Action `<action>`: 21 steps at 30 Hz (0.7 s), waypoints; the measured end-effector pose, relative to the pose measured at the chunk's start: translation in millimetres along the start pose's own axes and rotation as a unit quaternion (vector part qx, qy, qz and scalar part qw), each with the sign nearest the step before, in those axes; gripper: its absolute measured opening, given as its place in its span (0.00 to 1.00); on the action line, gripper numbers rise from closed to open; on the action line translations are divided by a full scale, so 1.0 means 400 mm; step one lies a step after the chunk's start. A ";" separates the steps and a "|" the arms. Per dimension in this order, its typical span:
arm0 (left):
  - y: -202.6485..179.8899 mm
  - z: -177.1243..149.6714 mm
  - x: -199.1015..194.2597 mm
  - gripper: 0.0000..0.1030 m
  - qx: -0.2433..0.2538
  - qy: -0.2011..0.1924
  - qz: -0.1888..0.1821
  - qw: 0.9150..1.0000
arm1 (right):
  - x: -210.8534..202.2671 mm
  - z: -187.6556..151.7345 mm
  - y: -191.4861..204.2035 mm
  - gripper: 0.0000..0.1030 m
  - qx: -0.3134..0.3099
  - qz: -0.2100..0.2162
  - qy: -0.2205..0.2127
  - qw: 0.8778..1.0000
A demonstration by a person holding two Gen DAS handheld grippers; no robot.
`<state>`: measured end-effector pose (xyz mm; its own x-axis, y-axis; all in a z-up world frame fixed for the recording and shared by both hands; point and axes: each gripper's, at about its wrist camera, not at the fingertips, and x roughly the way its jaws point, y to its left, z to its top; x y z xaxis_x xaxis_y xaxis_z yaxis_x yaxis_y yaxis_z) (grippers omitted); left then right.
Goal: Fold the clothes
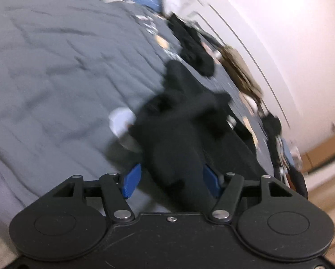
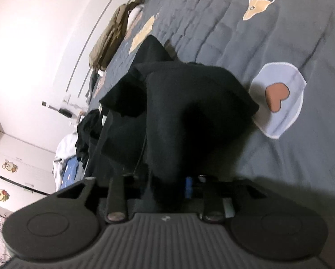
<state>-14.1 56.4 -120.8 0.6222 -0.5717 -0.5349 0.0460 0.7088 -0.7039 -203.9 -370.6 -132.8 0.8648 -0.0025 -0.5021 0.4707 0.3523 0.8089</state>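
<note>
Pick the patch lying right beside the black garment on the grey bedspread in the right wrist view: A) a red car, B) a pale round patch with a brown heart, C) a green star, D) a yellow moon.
B: the pale round patch with a brown heart sits on the grey bedspread beside the black garment.

Matt cloth, matt plastic

Black garment (image 2: 189, 103) soft matt knit; grey bedspread (image 1: 55, 67) quilted, creased cloth; left gripper (image 1: 170, 179) matt black plastic, ribbed blue pads (image 1: 131, 180), shiny metal pins.
</note>
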 end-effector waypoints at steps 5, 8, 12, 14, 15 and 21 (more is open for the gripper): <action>-0.012 -0.026 0.073 0.59 0.002 0.008 0.013 1.000 | 0.011 -0.020 0.019 0.53 -0.030 -0.009 0.016 0.999; -0.012 -0.015 0.106 0.60 -0.003 0.000 0.016 1.000 | 0.026 -0.015 0.008 0.56 -0.028 -0.009 -0.003 1.000; -0.007 -0.007 0.134 0.61 -0.013 -0.001 0.018 1.000 | 0.058 -0.002 -0.014 0.59 -0.010 0.000 -0.009 1.000; -0.010 -0.006 0.146 0.61 -0.015 -0.005 0.015 1.000 | 0.062 -0.003 -0.016 0.61 -0.010 0.005 -0.017 1.000; -0.011 -0.005 0.152 0.61 -0.015 -0.005 0.015 1.000 | 0.064 -0.003 -0.015 0.62 -0.013 0.006 -0.019 1.000; -0.017 -0.013 0.171 0.63 -0.004 0.002 0.019 1.000 | 0.078 0.002 -0.014 0.70 -0.023 0.011 -0.014 1.000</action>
<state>24.2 10.4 -155.2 0.6204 -0.5457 -0.5634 0.0165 0.7272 -0.6862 -179.4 -373.2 -152.8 0.8797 -0.0207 -0.4750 0.4437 0.3949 0.8045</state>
